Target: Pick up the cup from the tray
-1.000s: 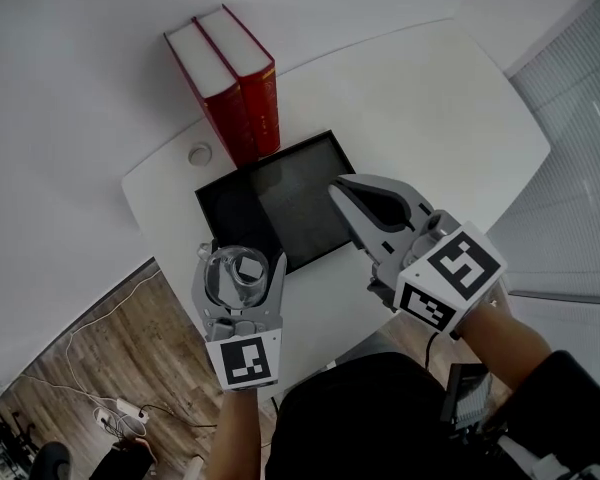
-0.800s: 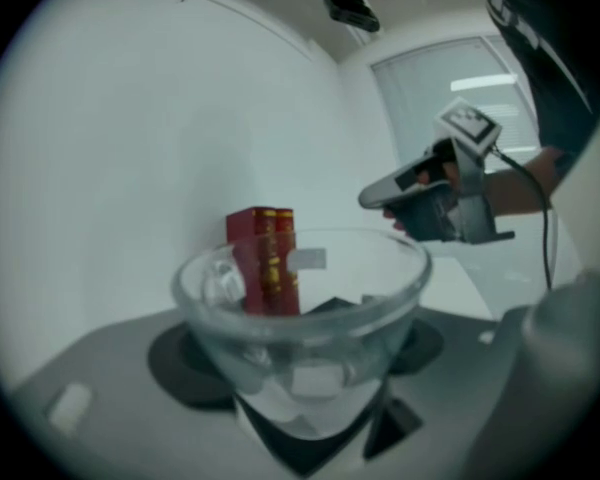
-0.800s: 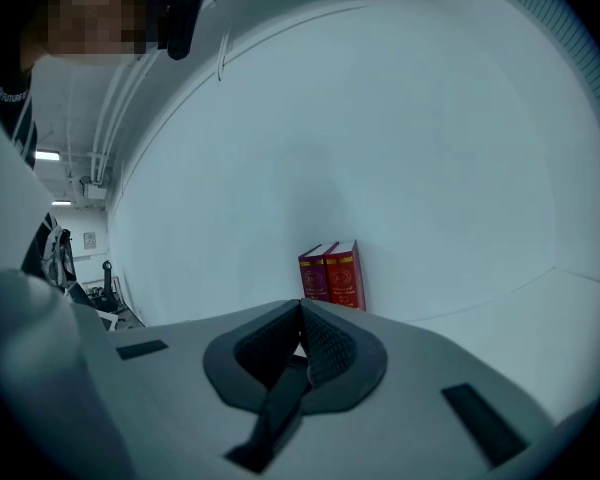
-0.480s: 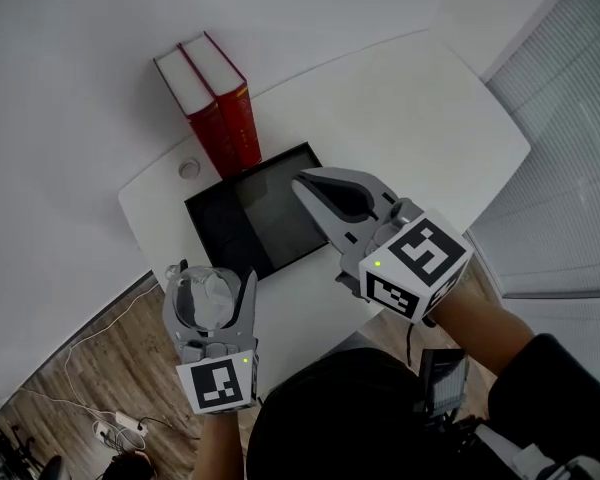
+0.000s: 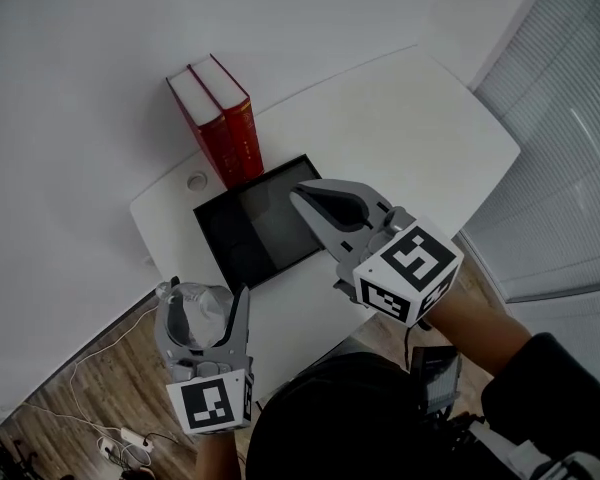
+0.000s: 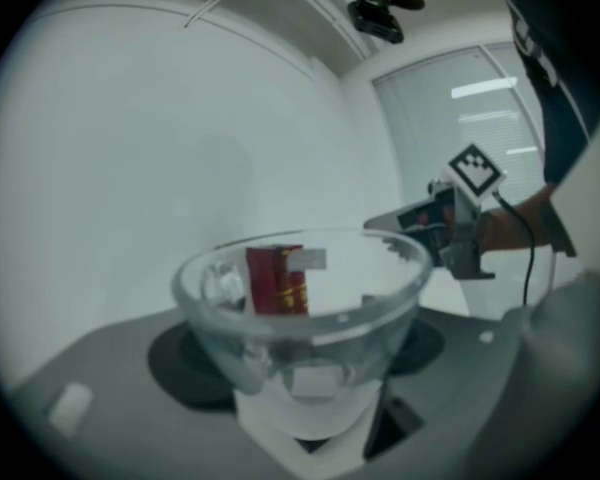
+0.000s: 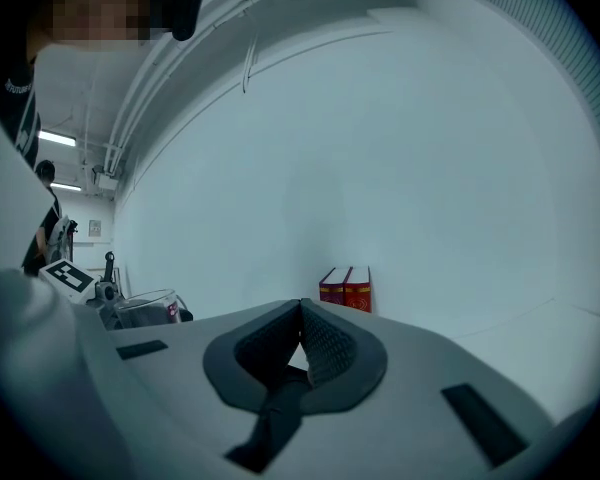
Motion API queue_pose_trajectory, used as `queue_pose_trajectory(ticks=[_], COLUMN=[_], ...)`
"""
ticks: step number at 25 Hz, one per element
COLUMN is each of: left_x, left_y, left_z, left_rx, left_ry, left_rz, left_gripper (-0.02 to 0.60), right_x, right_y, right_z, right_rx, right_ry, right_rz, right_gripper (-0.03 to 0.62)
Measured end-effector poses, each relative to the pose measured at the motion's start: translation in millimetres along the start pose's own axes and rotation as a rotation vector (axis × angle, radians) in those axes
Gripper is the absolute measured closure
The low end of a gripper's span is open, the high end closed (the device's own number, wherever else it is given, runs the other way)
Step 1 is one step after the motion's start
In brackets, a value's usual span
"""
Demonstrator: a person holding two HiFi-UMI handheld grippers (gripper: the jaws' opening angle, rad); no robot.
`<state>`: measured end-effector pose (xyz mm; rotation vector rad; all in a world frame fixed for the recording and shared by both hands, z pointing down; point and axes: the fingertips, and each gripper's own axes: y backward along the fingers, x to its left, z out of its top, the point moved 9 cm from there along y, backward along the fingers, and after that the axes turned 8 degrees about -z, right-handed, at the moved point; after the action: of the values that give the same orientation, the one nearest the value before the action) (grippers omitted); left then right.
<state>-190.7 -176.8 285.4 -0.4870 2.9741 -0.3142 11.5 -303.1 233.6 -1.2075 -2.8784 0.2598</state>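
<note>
— Where's the cup (image 5: 208,314)?

— Lower left of the head view. The left gripper (image 5: 202,296) has it clamped, jaws spread wide around its clear walls. It's apart from the black tray (image 5: 230,243) at frame centre.

— And the right gripper (image 5: 310,196)?

— Centre, above the tray's right edge. Its jaws are pressed together, holding nothing.

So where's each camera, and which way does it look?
Head view: on the person's head, looking steeply down at the white table, black tray and red books; the left tongs, right tongs and arms show.
Left gripper view: on the left tongs, looking along them through the glass cup they hold.
Right gripper view: on the right tongs, looking past their shut tips toward the wall.
Shared: both gripper views show the books, dark clothing and the other tongs.
</note>
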Motion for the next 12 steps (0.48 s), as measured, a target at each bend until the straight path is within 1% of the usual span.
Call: queue_pose_trajectory(ticks=[3, 12], left_x=[-3.0, -8.9], left_y=[16.8, 77.9], left_z=[8.1, 20.4], left_rx=[0.008, -0.017], left_ry=[0.018, 0.033], left_rz=[0.002, 0.016], left_gripper=[0.190, 0.190], right_x=[8.9, 46.6], right_y=[13.6, 49.5], right_z=[3.5, 8.3], right_rx=[-0.008, -0.032], right_ry=[0.016, 0.057], right_rz=[-0.013, -0.040], right_gripper=[0.580, 0.580])
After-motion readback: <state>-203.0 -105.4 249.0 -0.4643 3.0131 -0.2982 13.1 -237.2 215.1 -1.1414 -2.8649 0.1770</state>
